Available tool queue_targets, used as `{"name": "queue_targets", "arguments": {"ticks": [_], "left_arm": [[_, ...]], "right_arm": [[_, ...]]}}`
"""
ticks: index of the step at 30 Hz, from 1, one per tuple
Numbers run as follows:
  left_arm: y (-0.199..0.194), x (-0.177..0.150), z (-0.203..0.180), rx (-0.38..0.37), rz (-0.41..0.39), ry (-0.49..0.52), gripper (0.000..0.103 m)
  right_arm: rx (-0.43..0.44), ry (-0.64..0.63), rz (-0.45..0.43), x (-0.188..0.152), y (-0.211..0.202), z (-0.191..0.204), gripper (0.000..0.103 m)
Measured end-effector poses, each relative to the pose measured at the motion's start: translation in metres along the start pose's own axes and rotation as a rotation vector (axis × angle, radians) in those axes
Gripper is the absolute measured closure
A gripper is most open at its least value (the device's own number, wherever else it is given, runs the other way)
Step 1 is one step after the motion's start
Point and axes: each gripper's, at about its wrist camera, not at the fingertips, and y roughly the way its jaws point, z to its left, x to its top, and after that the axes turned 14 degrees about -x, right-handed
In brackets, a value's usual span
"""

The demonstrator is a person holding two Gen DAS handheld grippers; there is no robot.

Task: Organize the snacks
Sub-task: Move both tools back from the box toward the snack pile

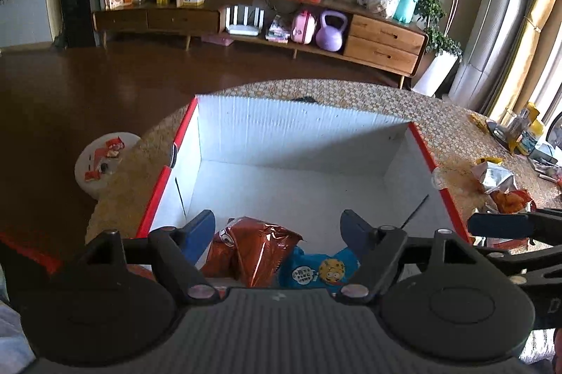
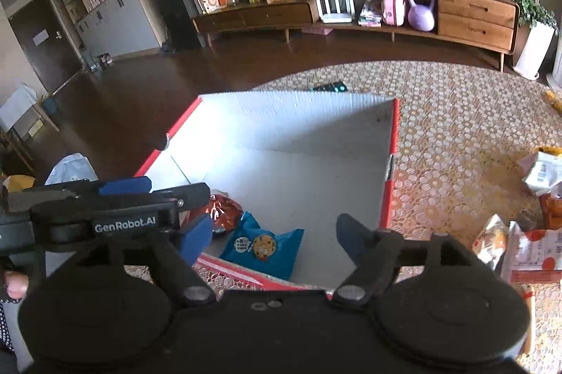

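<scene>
A red box with a white inside (image 1: 298,135) (image 2: 309,128) stands open on the patterned table. Two snack bags lie in its near corner: a shiny brown bag (image 1: 253,251) (image 2: 223,210) and a blue cookie bag (image 1: 319,270) (image 2: 261,245). My left gripper (image 1: 277,228) is open and empty, just above these bags over the box's near edge. My right gripper (image 2: 272,233) is open and empty over the box's near right part. The left gripper also shows in the right wrist view (image 2: 126,198), and a right finger shows in the left wrist view (image 1: 502,224).
More snack bags lie on the table right of the box: a silver bag (image 1: 495,175), an orange one (image 1: 513,202), and white and red packs (image 2: 530,251) (image 2: 541,172). A round stool (image 1: 102,159) stands left of the table. A long sideboard (image 1: 267,19) lines the far wall.
</scene>
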Motion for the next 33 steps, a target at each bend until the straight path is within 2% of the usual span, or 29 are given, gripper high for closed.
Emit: {"name": "queue_targets", "arguments": {"ticks": [2,8,10,18,23,29,33], "left_arm": [[-0.007,0.001,-0.007,-0.002,-0.01,0.009,0.025],[-0.028,0.002,-0.033,-0.02,-0.039,0.058,0.024],[-0.033,0.002,-0.043,-0.028,-0.042,0.075,0.018],[-0.044,-0.001,-0.083,-0.09,-0.052,0.118,0.017],[-0.044,-0.004,-0.108,-0.176,-0.063,0.11,0.002],[-0.032,-0.011,-0.143,-0.249,-0.073,0.141,0.0],[-0.014,-0.015,-0.172,-0.279,-0.049,0.152,0.0]], "right_arm": [[-0.006,-0.001,-0.012,0.0,-0.008,-0.002,0.013],[-0.015,0.013,-0.046,-0.004,-0.031,-0.015,0.004],[-0.017,0.02,-0.058,-0.007,-0.039,-0.022,0.004],[-0.03,0.064,-0.095,-0.014,-0.069,-0.057,0.001],[-0.066,0.083,-0.121,-0.023,-0.088,-0.093,0.0],[-0.136,0.118,-0.132,-0.045,-0.103,-0.144,0.0],[-0.18,0.145,-0.109,-0.066,-0.1,-0.173,0.0]]}}
